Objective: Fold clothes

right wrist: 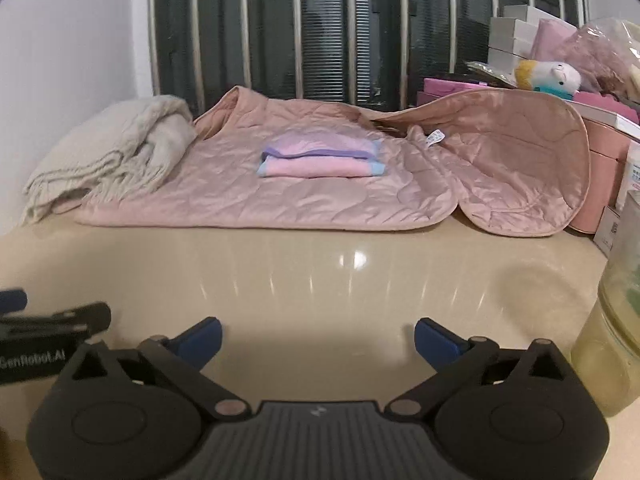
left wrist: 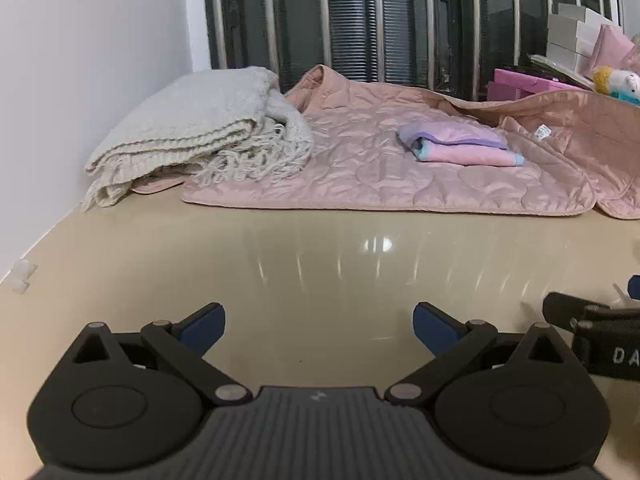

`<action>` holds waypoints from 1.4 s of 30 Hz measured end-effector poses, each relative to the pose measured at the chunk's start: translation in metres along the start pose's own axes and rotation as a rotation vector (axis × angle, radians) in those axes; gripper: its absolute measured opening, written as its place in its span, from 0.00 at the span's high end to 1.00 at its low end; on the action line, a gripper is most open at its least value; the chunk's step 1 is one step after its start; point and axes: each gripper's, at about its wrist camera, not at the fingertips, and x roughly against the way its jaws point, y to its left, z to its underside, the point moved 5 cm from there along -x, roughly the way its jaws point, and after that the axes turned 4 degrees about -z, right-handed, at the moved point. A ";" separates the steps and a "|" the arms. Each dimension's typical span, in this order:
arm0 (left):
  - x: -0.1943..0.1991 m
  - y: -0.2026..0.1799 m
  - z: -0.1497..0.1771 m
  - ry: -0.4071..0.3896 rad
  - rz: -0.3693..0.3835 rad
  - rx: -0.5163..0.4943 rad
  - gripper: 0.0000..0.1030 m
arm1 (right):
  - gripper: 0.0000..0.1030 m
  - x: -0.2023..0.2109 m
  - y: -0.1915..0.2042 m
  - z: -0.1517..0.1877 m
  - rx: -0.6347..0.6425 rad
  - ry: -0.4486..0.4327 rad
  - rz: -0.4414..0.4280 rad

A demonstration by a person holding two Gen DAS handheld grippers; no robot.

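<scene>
A folded pink garment [left wrist: 464,146] with purple and light-blue trim lies on a pink quilted mat [left wrist: 360,176] at the far side of the beige table; in the right wrist view the garment [right wrist: 320,160] sits mid-mat [right wrist: 280,204]. My left gripper [left wrist: 319,326] hovers over the bare near part of the table, jaws wide open, nothing between its blue pads. My right gripper [right wrist: 318,340] is likewise wide open and empty, well short of the mat. Each gripper shows at the edge of the other's view: the right gripper [left wrist: 592,320], the left gripper [right wrist: 52,320].
A folded cream knitted blanket [left wrist: 192,140] with fringe lies at the mat's left end. Pink and white boxes [right wrist: 520,52] and a plush toy [right wrist: 548,76] crowd the back right. A translucent yellowish container [right wrist: 612,344] stands near right. A barred window [left wrist: 380,20] runs behind.
</scene>
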 end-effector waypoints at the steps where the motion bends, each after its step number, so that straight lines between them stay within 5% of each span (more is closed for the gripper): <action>1: -0.002 -0.001 -0.001 0.001 0.006 -0.004 0.01 | 0.00 -0.004 0.000 -0.001 -0.004 0.018 0.009; 11: -0.023 -0.003 -0.008 0.077 0.048 0.050 0.01 | 0.00 -0.025 0.000 -0.014 0.014 0.071 0.028; 42: -0.018 -0.008 -0.005 0.069 0.059 0.049 0.01 | 0.00 -0.022 -0.001 -0.013 0.038 0.066 -0.005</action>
